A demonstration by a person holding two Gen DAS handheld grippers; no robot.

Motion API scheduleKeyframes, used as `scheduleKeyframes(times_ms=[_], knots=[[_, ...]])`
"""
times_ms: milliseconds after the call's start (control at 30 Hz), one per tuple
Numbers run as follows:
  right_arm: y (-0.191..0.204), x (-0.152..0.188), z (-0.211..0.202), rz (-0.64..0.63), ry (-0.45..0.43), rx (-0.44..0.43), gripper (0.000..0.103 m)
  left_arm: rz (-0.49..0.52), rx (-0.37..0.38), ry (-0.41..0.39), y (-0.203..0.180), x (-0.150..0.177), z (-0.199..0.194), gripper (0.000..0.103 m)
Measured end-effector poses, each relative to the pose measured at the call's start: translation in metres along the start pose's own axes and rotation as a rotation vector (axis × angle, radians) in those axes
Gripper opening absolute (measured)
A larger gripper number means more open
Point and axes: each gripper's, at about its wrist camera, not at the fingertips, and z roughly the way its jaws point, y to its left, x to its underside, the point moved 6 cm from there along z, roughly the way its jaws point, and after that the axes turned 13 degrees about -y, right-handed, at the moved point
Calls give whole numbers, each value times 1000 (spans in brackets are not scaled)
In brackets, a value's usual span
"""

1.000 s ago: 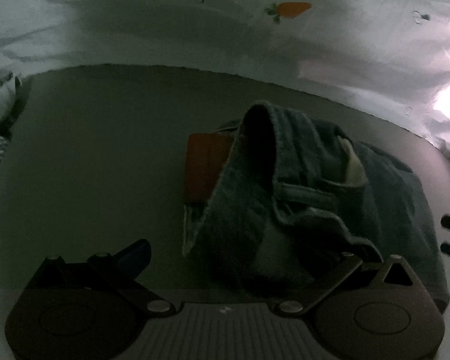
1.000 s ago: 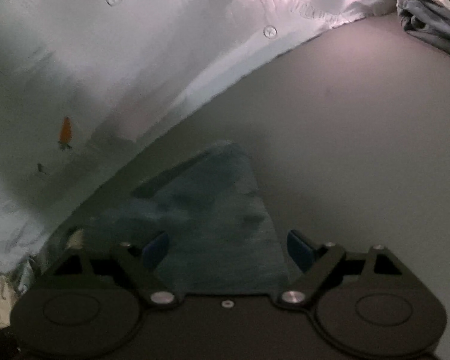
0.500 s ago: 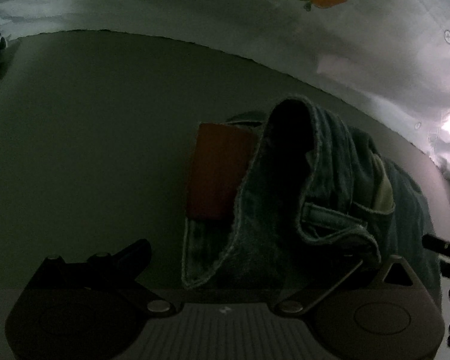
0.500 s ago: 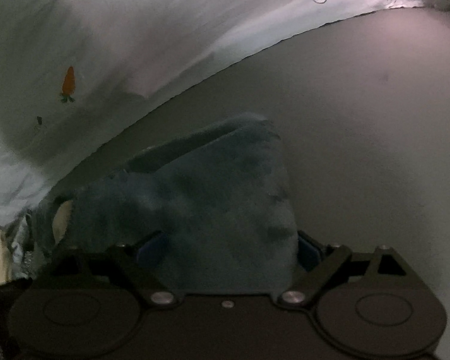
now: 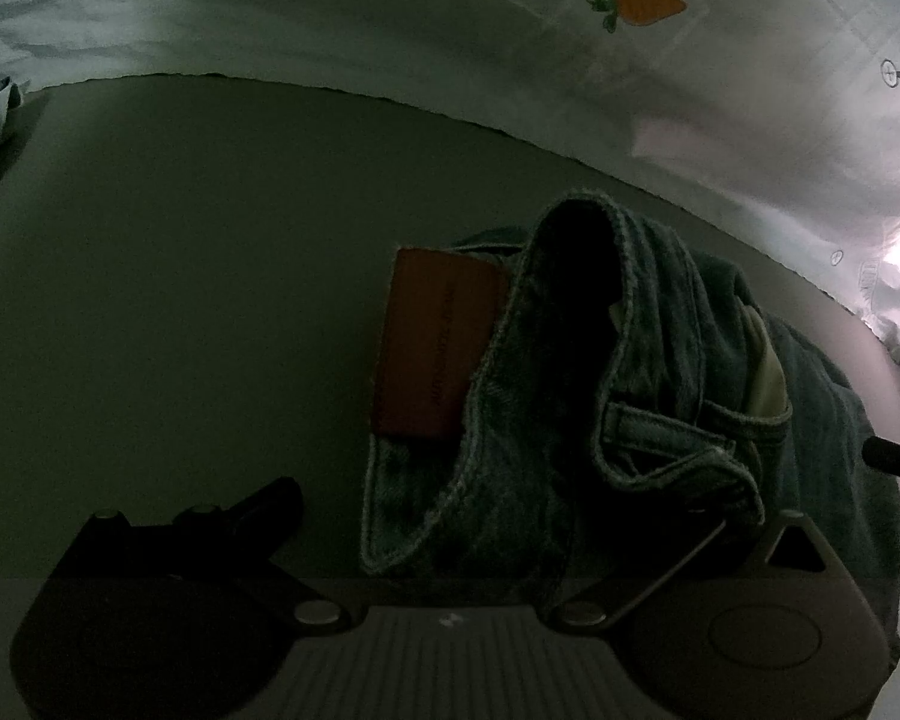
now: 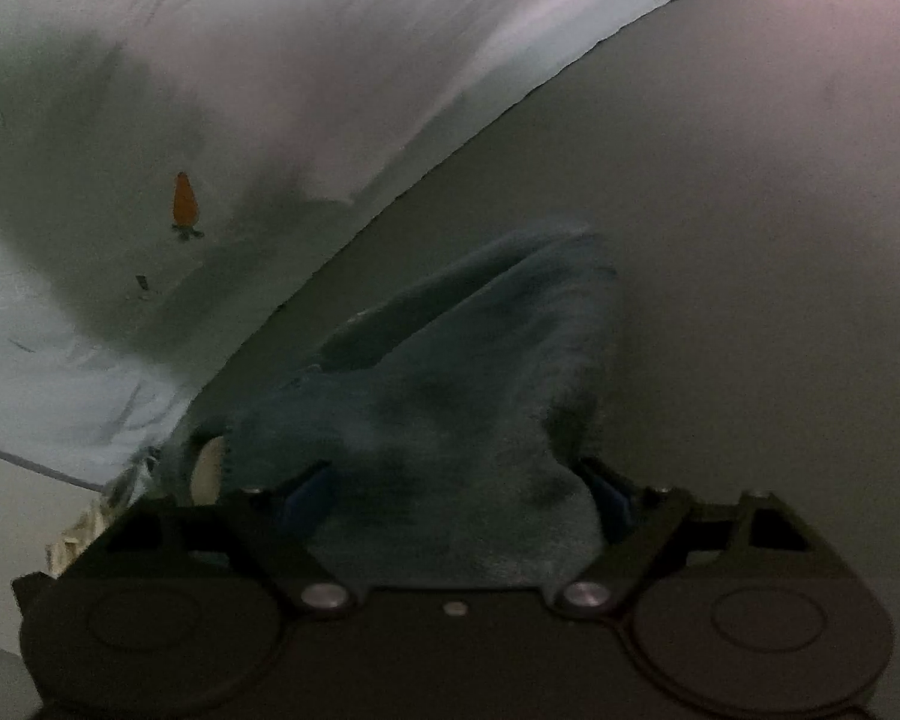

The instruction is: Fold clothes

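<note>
Bunched jeans (image 6: 450, 420) fill the gap between the right gripper (image 6: 459, 495)'s wide-spread fingers (image 6: 306, 495), which have just narrowed slightly. The left gripper (image 5: 510, 504) straddles the waistband; its grip cannot be told.

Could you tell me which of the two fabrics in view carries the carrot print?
The pale sheet behind carries the carrot; the denim jeans in front show only a brown patch.

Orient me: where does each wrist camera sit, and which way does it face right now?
Left wrist: on the left gripper, facing down along its open jaws at the jeans waistband; its base fills the bottom edge.
Right wrist: on the right gripper, base at bottom, facing down; jaws have just been closing, jeans between them.
Shared: jeans, grey surface, carrot-print sheet.
</note>
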Motion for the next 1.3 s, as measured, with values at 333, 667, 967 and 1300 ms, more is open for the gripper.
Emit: scheduleKeyframes(times_ms=[333,667,967,1300], knots=[[1,31,12,442,4,-186,36,-125,97,-45,-4,8,-13,66],[52,70,-56,799,-90,-517,24,-212,185,-160,-32,15,-70,28],[94,89,-144,850,-180,-692,24,-205,321,-266,-55,24,-155,28],[60,112,-254,971,-388,-689,24,-103,517,-261,-132,44,-197,28]])
